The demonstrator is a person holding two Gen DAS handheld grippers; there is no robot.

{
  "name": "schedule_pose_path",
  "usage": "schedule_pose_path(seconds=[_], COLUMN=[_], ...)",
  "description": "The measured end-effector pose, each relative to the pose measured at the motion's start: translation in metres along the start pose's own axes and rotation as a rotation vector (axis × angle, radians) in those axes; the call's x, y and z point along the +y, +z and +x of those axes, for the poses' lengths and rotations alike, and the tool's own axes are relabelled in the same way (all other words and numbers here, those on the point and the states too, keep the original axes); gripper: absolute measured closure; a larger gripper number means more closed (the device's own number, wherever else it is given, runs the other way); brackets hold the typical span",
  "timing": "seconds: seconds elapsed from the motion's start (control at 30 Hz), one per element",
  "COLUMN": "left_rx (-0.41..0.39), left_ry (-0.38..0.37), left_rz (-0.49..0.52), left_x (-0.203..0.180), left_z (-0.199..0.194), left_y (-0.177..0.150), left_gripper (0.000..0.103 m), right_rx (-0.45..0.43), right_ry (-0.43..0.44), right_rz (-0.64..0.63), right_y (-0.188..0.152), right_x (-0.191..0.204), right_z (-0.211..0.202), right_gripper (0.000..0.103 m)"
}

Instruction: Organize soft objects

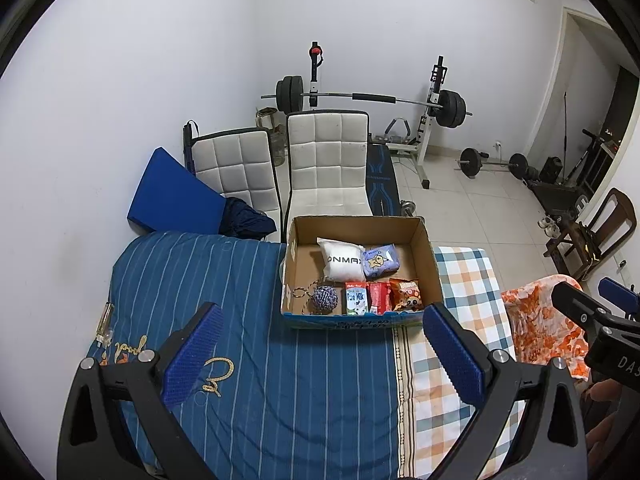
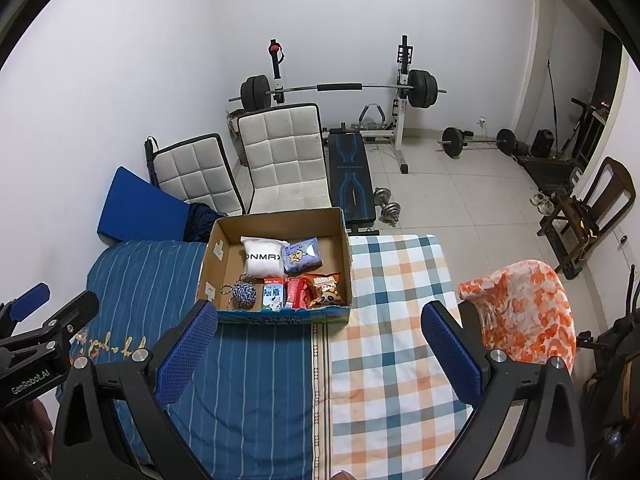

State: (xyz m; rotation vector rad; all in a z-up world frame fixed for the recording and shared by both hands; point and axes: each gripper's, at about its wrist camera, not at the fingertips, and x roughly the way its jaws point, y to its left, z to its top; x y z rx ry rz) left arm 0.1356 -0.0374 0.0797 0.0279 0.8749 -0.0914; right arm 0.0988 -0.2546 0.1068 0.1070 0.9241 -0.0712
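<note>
- Soft items, e.g. white pillow (image 1: 341, 262) and rope ball (image 1: 325, 299), sit inside cardboard box (image 1: 430, 264) on the bed (image 1: 260, 380).
- Left claw (image 1: 323, 356), right claw (image 2: 320, 354): both released, empty.
- Judgement: either not started or finished; can't tell.

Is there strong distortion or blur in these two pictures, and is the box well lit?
Left wrist view: fisheye bends the barbell, dark corners, cardboard box sharp and evenly lit. Right wrist view: same curving and vignette, no motion blur, soft shadows only.
</note>
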Motion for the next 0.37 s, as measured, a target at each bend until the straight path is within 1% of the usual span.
schedule_pose_path(seconds=[0.37], left_rx=[-0.01], left_ry=[-0.001], left_rz=[-0.003], left_x=[-0.0006], left_z=[-0.0019], left_y=[-0.0025], left_gripper=[0.0], right_rx=[0.0], right_ry=[-0.002], right_rz=[0.002], right_y=[-0.0004], right_x=[-0.0008], right_z=[0.0], right_gripper=[0.0])
